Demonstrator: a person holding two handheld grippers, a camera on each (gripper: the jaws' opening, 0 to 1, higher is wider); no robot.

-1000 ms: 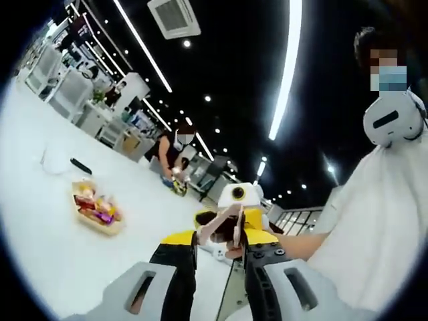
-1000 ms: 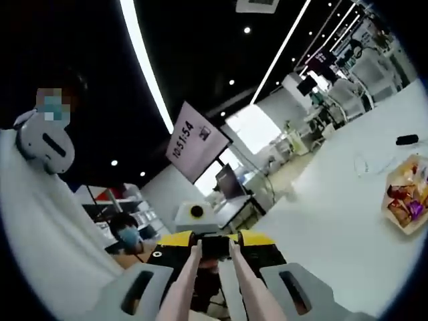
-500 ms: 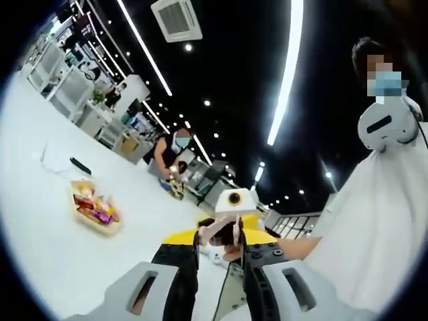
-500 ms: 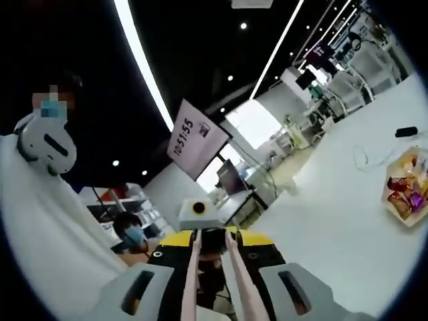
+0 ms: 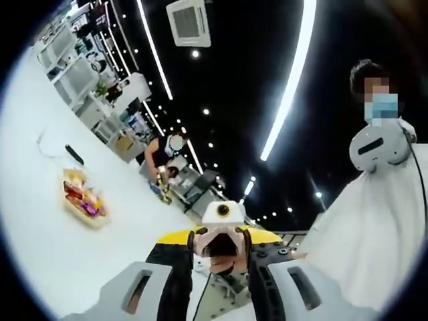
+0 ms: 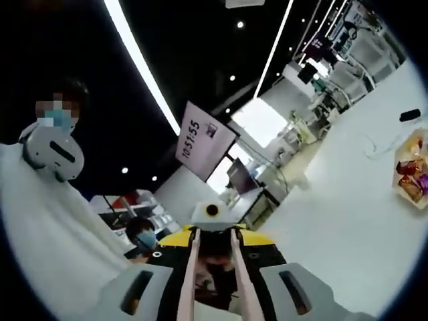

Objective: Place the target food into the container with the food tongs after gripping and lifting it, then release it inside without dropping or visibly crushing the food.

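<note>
The right gripper (image 6: 212, 257) is closed on the food tongs (image 6: 188, 274). Their two pink arms run forward from between its jaws and stand slightly apart at the tips, with no food between them. The left gripper (image 5: 215, 259) faces it almost head-on, jaws apart and apparently gripping nothing; the tong tips sit just ahead of those jaws. Both grippers are raised well above the white desk (image 5: 60, 267), pointing more at the ceiling and the room than at the work. The target food appears to be among the wrapped snacks in a shallow tray (image 5: 91, 221). The tray lies on the desk, well apart from both grippers, far off to the left of the left gripper and at the far right edge of the right gripper view. I cannot make out a separate container. My reading is that this is a preparatory stage, with the tongs in hand and nothing yet gripped. The next move calls for swinging the right gripper down and right toward the tray, then lining the open tips up either side of one snack before squeezing gently.
</note>
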